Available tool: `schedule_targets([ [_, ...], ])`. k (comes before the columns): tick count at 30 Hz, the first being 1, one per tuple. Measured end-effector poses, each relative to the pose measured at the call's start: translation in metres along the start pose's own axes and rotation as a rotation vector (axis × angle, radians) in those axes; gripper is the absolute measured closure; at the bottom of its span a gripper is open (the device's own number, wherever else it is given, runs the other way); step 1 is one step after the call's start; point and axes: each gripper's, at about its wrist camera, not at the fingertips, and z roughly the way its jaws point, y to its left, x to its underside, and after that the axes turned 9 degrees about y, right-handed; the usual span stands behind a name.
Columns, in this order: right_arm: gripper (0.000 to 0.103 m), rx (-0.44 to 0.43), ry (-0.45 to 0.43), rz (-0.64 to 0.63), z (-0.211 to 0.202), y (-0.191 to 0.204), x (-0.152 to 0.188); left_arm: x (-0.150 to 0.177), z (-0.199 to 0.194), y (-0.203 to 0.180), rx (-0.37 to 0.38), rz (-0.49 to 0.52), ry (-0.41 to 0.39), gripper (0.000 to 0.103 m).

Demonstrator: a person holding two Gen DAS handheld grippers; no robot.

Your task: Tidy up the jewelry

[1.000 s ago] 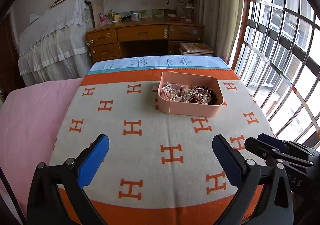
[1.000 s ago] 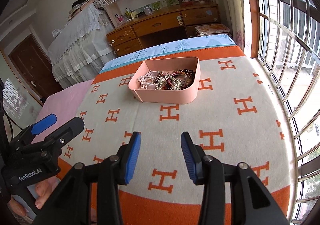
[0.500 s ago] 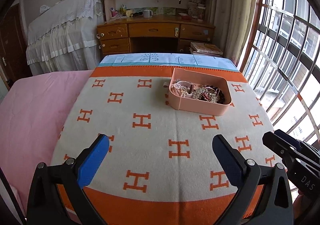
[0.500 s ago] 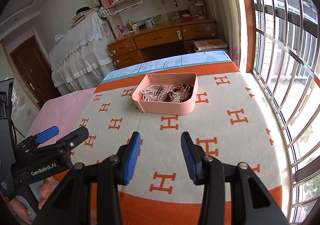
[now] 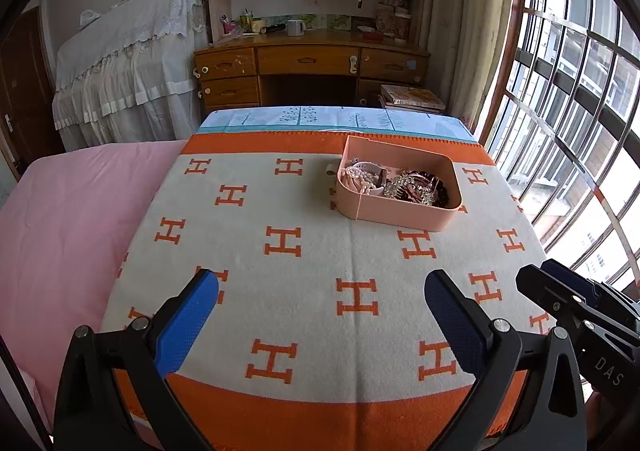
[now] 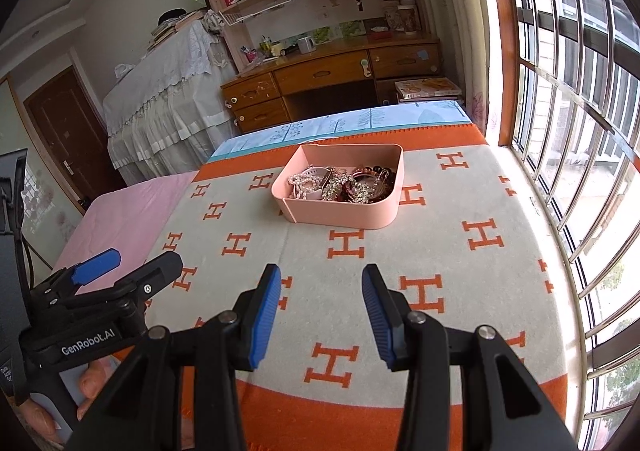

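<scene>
A pink tray sits on the orange-and-grey H-pattern blanket, toward the far right. It holds a tangle of jewelry: pearl strands, sparkly pieces and dark beads. The tray with the jewelry also shows in the right wrist view. My left gripper is wide open and empty, held above the blanket's near part. My right gripper is open and empty, also well short of the tray. Each gripper appears in the other's view, the right one and the left one.
The blanket covers a bed with a pink sheet at the left. A barred window runs along the right. A wooden desk with bookshelves stands beyond the bed, and a cloth-covered piece of furniture stands to its left.
Both grippers have drawn back and risen, so the tray looks farther and more of the room shows. Both stay open and empty.
</scene>
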Motion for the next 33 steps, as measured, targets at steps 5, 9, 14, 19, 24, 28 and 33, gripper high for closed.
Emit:
schedule_targets([
  [5,0.06,0.0,0.001,0.0,0.0,0.001,0.0,0.0,0.001,-0.003,-0.003,0.005,0.009,0.001],
  [9,0.06,0.0,0.001,0.002,0.0,0.001,0.0,0.0,0.001,-0.003,-0.002,0.006,0.011,0.001],
  [14,0.06,0.001,-0.005,0.0,0.0,0.004,0.0,0.0,0.002,-0.005,0.0,0.01,0.018,0.001],
  [19,0.06,0.0,-0.004,-0.008,0.001,0.008,0.002,-0.001,0.003,-0.006,-0.002,0.016,0.02,0.001],
  [24,0.06,-0.002,-0.003,-0.009,0.002,0.01,0.0,-0.002,0.003,-0.008,-0.007,0.021,0.019,0.001],
  [28,0.06,-0.003,0.0,-0.011,0.002,0.009,0.0,-0.002,0.003,-0.008,-0.007,0.023,0.018,0.001],
  [33,0.06,-0.008,0.01,-0.017,0.004,0.01,0.001,-0.001,0.004,-0.01,-0.008,0.032,0.027,0.001],
])
